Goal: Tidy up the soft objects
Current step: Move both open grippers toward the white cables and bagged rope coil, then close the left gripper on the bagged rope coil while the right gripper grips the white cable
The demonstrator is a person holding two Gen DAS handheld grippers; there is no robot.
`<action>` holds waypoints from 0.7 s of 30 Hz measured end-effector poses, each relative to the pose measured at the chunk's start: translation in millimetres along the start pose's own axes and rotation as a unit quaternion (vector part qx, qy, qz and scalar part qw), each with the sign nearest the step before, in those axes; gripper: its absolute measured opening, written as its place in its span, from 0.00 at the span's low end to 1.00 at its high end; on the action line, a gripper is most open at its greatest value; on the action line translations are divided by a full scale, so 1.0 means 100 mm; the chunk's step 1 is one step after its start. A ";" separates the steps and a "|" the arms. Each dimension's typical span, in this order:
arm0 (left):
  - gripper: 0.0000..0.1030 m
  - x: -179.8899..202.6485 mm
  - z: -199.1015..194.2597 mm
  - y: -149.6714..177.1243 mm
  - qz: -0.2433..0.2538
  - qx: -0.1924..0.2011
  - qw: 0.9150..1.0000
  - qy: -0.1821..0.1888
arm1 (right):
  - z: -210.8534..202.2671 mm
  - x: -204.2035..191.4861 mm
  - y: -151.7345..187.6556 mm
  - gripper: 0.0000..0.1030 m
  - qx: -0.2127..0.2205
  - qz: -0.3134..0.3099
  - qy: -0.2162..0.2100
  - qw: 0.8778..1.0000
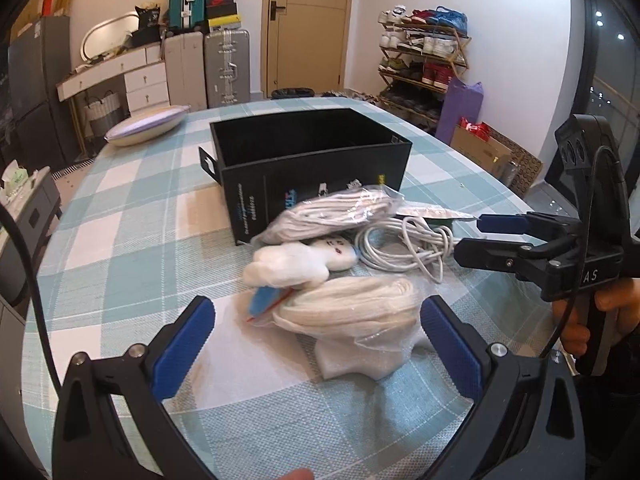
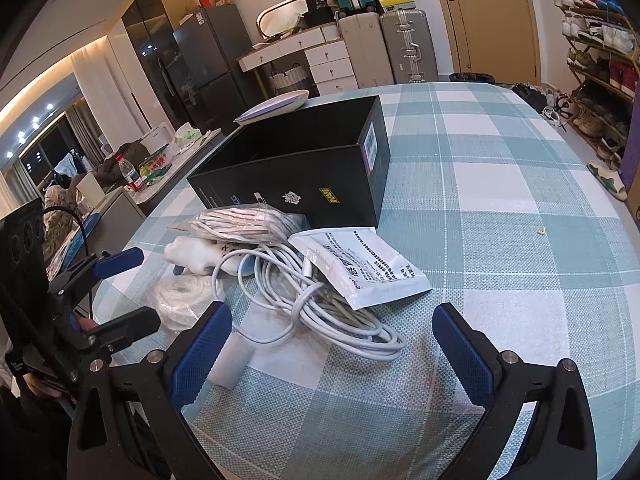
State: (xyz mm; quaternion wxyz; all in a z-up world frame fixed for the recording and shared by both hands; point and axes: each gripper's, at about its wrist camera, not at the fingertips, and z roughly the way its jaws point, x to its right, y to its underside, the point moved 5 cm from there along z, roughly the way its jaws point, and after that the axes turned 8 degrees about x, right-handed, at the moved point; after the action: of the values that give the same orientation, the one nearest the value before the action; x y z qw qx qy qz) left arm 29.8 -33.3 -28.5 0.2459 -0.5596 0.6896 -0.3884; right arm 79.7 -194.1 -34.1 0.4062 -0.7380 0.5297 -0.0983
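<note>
**Q:** What does the figure show of the two tongs?

**A:** The left gripper (image 1: 316, 344) stands with its blue-padded jaws spread wide and empty, low over the checked tablecloth (image 1: 132, 240). Between its fingers, but untouched by them, lies a bagged white roll (image 1: 352, 312) on a piece of white foam (image 1: 360, 360). The right gripper (image 2: 332, 344) is likewise spread apart and holds nothing; a coiled white cable (image 2: 320, 304) lies just ahead of its jaws. In the left wrist view the right gripper (image 1: 468, 242) appears at the right edge, a hand (image 1: 612, 300) around its handle, its tips near the cable (image 1: 404, 248).

**Q:** Where are the soft objects?

**A:** They form one loose heap on the tablecloth, directly in front of the open black box (image 1: 308, 160), none of them inside it. Nearest the box wall lies a bagged bundle of white cord (image 1: 332, 212). Just in front of it sits a small white plush figure (image 1: 296, 264), with a blue piece (image 1: 264, 300) below it. A flat white printed pouch (image 2: 360, 268) rests partly on the cable and touches the foot of the box (image 2: 304, 160).

**Q:** What else is on the table?

**A:** A shallow oval dish (image 1: 148, 126) stands well apart, beyond the box at the far edge.
</note>
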 end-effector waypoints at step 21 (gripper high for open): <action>0.99 0.02 0.25 0.05 -0.044 -0.033 0.998 0.042 | 0.19 -0.06 0.05 0.80 -0.032 0.005 -0.029 0.999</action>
State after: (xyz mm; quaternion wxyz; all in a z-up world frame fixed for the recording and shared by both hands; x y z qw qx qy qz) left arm 45.8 -40.9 -46.6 0.1806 -0.5805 0.6865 -0.3989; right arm 85.1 -179.3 -48.1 0.3982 -0.7507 0.5240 -0.0583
